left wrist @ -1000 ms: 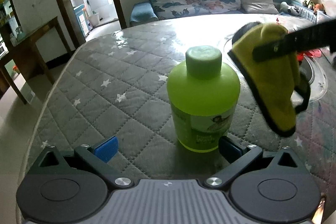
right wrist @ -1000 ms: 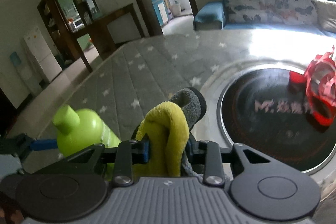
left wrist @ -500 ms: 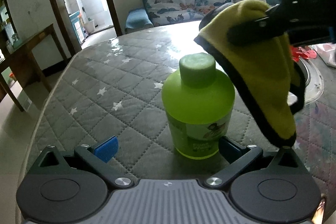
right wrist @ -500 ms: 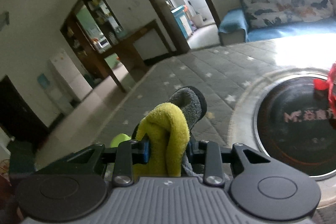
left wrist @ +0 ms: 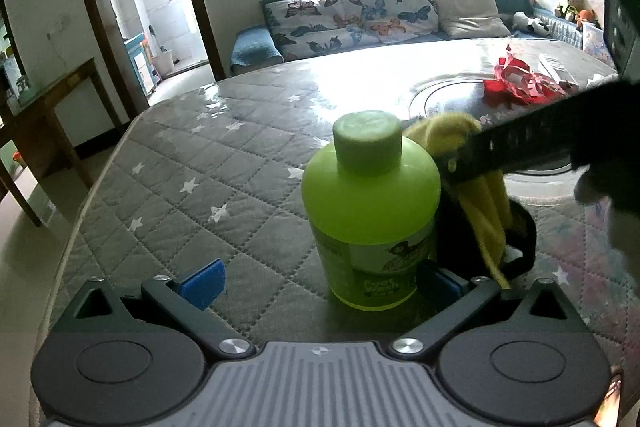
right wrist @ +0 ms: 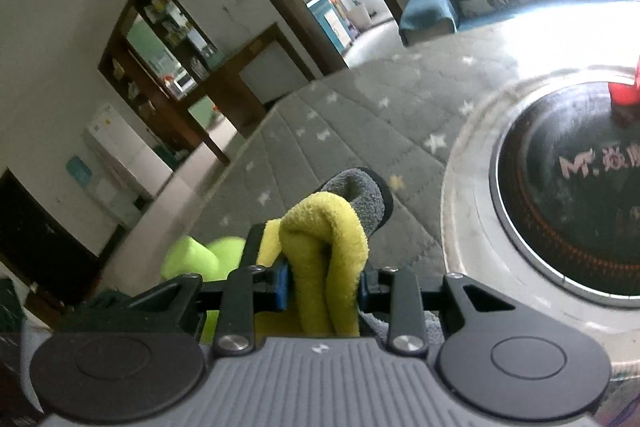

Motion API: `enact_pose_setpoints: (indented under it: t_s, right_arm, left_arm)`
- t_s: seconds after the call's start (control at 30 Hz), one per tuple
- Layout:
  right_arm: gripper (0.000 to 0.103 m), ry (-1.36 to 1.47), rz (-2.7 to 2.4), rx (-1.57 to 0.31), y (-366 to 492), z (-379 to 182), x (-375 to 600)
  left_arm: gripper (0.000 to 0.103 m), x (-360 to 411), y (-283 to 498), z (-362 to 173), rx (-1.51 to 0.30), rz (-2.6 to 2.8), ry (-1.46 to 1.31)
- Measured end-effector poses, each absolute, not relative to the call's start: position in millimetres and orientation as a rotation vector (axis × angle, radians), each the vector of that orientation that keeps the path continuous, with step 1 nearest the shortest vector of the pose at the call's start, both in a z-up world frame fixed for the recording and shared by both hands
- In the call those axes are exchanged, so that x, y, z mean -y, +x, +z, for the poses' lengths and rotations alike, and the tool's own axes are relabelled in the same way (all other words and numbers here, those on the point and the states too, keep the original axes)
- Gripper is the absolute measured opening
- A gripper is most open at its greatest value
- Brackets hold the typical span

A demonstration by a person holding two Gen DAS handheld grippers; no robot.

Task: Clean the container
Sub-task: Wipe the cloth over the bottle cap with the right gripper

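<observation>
Grey quilted worktop (left wrist: 168,187) carries green bottle (left wrist: 372,211) btw. spread left claw (left wrist: 320,283), and right claw (right wrist: 322,281), pinching yellow cloth (right wrist: 328,251), has now dropped beside bottle, so wiping prob. starts.

Quilted star tablecloth (left wrist: 192,163), red wrapper (left wrist: 516,83), butterfly cushions (left wrist: 352,15).

Green bottle (right wrist: 200,259) blurred, mostly hidden behind right tongs (right wrist: 322,285); red object (right wrist: 626,95) cut off.

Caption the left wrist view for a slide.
Right gripper presses a yellow cloth against the green bottle standing between open left gripper.
</observation>
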State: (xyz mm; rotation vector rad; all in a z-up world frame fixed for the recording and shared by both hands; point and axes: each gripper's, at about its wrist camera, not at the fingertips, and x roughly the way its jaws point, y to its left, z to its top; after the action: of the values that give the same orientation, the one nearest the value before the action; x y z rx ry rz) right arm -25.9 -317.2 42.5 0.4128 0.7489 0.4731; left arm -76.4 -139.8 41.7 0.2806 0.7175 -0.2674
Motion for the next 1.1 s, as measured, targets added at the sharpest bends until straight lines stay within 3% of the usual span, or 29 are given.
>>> enact_pose_setpoints:
  t_s: [0.27,0.63,1.1]
  right_arm:
    - [0.031,0.392,0.449,-0.808,-19.2,17.4,320.2]
    - [0.031,0.422,0.510,-0.673,-42.9,57.4,311.8]
    - [0.031,0.437,0.503,-0.763,-15.0,32.3,303.3]
  left_arm:
    - [0.103,138.8,-75.8,40.6,-0.713,-0.267,0.283]
    - [0.103,138.1,-74.7,40.8,-0.716,-0.268,0.267]
    - [0.103,133.0,-73.9,41.9,-0.721,-0.276,0.246]
